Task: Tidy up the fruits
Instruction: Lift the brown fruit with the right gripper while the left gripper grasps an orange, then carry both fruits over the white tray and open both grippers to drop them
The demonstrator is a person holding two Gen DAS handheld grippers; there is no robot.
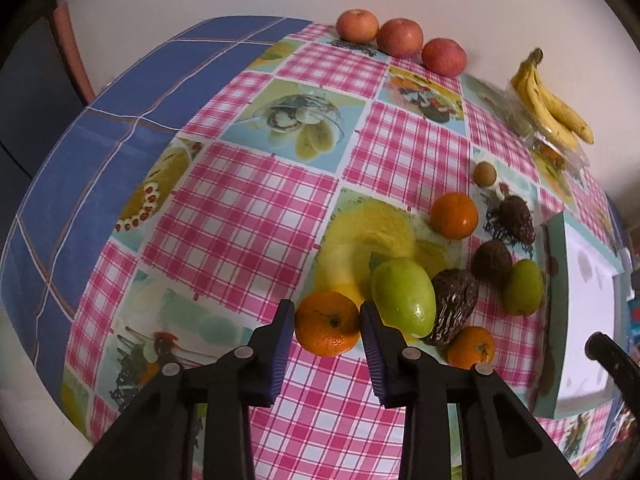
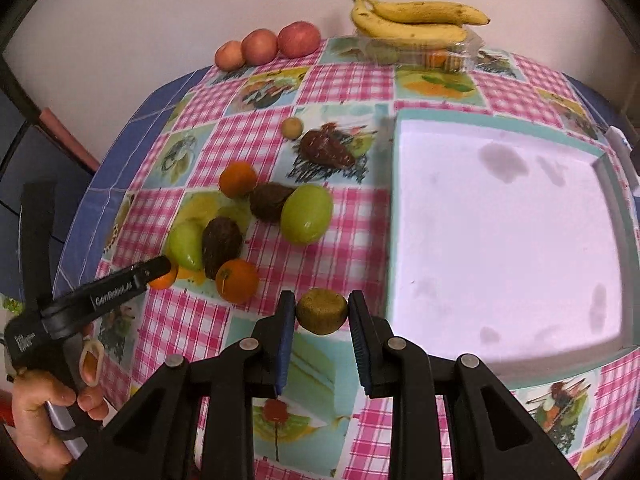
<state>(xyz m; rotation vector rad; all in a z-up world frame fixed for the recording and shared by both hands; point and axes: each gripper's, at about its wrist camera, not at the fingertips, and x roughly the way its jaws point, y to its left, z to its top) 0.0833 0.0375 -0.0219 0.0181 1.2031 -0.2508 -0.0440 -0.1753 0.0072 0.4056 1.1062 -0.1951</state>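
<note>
At the left of the fruit cluster, the left gripper [image 1: 327, 322] has its jaws pinching an orange [image 1: 328, 323] on the checked surface [image 1: 240, 232], probably to lift it clear of the green fruit [image 1: 404, 298] beside it. To the right, the right gripper [image 2: 322, 312] holds a kiwi [image 2: 322, 311] pinched in its jaws, just beside the empty white tray [image 2: 508, 232], likely its destination.
</note>
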